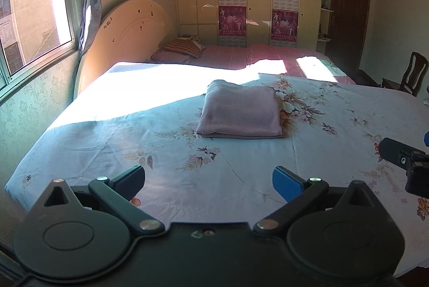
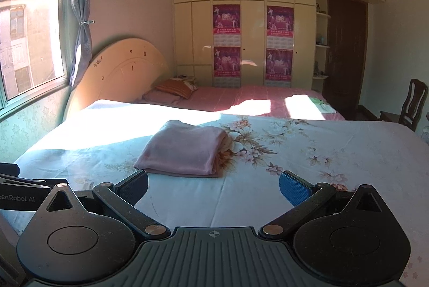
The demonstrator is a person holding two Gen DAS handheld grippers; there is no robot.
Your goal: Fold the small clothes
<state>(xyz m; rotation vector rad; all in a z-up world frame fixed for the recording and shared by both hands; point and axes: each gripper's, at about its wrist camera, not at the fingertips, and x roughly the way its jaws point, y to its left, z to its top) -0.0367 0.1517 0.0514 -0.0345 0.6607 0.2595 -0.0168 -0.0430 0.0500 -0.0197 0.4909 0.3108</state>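
Observation:
A folded pale pink garment (image 1: pixel 241 110) lies flat on the floral sheet (image 1: pixel 187 158) in the middle of the bed, and shows in the right wrist view (image 2: pixel 185 148) too. My left gripper (image 1: pixel 209 181) is open and empty, well short of the garment. My right gripper (image 2: pixel 214 189) is open and empty, just in front of the garment's near edge. The right gripper's body (image 1: pixel 407 161) shows at the right edge of the left wrist view.
A second bed with a pink cover (image 2: pixel 254 96) and pillows (image 1: pixel 182 47) stands behind. A headboard (image 1: pixel 126 29) and window (image 1: pixel 29 10) are at left, wardrobes (image 2: pixel 241 18) at the back, a wooden chair (image 2: pixel 410 104) and door (image 2: pixel 346 51) at right. Bright sunlight washes out the sheet's far left.

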